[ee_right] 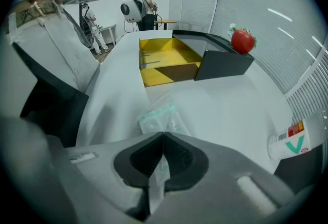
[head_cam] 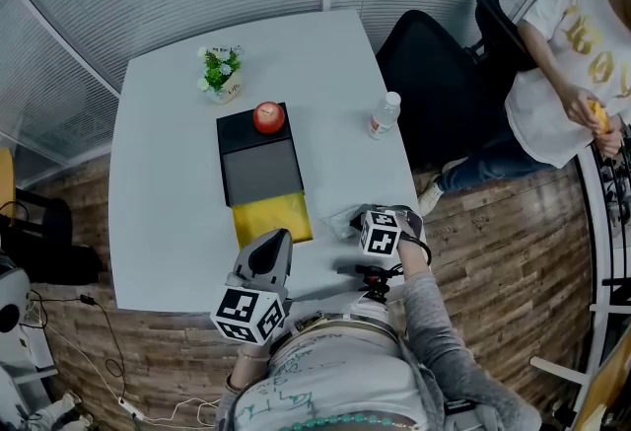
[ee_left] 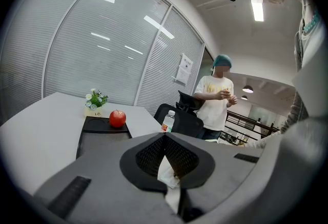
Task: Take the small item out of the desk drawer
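The small packet (ee_right: 158, 117) is thin, clear, crinkly plastic with a bit of green in it. It is out of the drawer, low in the middle of the head view, just right of the drawer and over the smooth white tabletop (head_cam: 158, 192). Your right gripper (ee_right: 163, 136) points down, and its dark, bumpy fingers (ee_right: 180, 159) are pinched tight on one edge of the packet. You cannot tell if the packet touches the tabletop.

The drawer (head_cam: 272, 219) is a flat, bright yellow tray. It is pulled out toward you from a long black box (head_cam: 258, 173). A round, shiny red apple (head_cam: 268, 116) sits on the far end of the box.

Your left gripper (ee_left: 164, 137) is by the drawer's near edge, at the bottom of the head view. Its fingers are closed on a crumpled white scrap (ee_left: 167, 172). You cannot tell what the scrap is.

Farther up stand a little pot of flowers (head_cam: 219, 72) and, to the right, a clear bottle (head_cam: 384, 115) with a white cap.
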Tool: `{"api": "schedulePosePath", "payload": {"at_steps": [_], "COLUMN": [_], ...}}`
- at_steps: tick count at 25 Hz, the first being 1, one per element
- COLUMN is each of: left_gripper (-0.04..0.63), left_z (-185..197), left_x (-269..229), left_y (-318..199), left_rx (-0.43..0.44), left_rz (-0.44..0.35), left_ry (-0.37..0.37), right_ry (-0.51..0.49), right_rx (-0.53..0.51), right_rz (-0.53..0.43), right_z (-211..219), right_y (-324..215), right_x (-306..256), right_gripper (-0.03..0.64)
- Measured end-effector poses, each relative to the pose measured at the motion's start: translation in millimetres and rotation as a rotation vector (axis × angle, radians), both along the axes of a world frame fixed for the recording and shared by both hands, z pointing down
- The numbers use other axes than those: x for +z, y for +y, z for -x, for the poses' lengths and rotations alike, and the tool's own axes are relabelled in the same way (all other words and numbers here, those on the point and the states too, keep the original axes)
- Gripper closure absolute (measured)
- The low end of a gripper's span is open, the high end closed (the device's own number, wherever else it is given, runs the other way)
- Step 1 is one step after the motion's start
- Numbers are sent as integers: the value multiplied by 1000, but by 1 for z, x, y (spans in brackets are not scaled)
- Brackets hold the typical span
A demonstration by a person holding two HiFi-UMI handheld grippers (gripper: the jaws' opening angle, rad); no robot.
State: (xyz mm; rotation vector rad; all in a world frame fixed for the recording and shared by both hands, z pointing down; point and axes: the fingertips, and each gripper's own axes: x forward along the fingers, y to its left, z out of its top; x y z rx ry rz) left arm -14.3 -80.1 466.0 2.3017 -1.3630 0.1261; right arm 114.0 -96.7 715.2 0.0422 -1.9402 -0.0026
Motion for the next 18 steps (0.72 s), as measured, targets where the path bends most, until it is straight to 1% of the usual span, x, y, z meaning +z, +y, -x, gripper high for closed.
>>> {"api": "schedulePosePath", "payload": {"at_steps": [3, 12, 16, 18], "left_gripper": [598, 598, 598, 598], "left_z": [1, -3, -5, -6], "left_x": [0, 2, 2, 2], "left_y": [1, 2, 3, 3], "left_rx": [2, 19, 31, 36], "left_rz": [3, 14, 6, 3], "left_ry": [-4, 1, -28, -28], "right_ry": [-1, 39, 21, 21], "right_rx": [24, 71, 94, 101], "right_rz": [8, 38, 41, 42], "right_z": [1, 1, 3, 2], "right_y": [0, -4, -4, -4], "right_x": [1, 5, 3, 4], "right_gripper": [614, 614, 614, 614]}}
